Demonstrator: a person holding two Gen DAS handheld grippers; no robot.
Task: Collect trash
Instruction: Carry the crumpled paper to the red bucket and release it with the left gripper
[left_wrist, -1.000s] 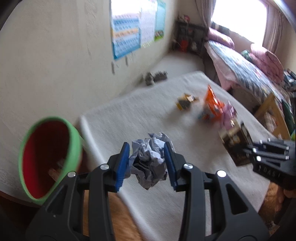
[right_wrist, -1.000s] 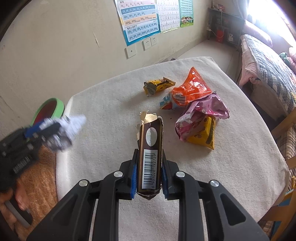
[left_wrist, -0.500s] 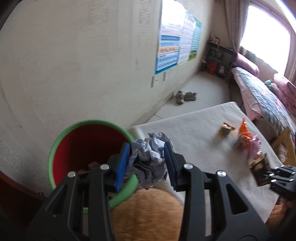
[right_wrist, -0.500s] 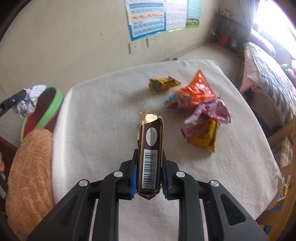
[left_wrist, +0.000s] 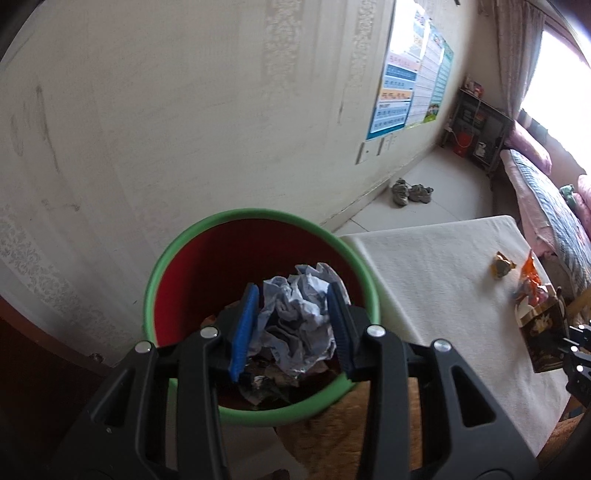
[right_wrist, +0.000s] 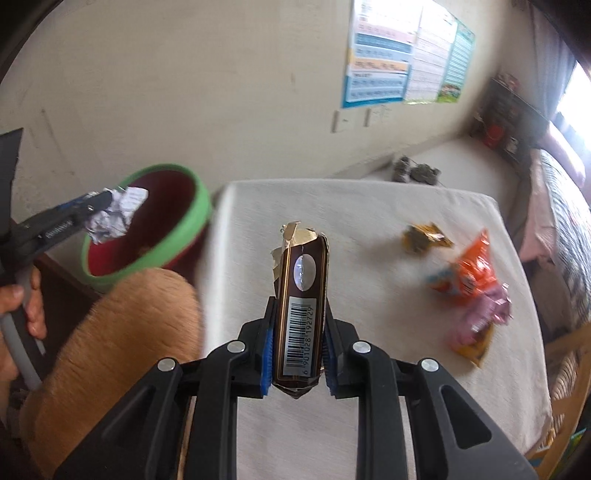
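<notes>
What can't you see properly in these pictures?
- Bin bottom: in the left wrist view the paper ball and left hand-held gripper cover most of the trash inside.
- Wrappers on the table: blurred in the right wrist view, so their print is unreadable.
- Poster: lettering too small and blurred.
- Brown box: its base is hidden in the right hand-held gripper.

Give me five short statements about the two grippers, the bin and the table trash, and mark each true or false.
1. The left gripper holds a crumpled paper ball over the bin. True.
2. The bin is blue inside. False: red, with a green rim.
3. The right gripper grips a brown barcoded wrapper. True.
4. The table is cleared of trash. False: the orange packet and others remain.
5. The bin is empty. False: scraps lie inside.
</notes>
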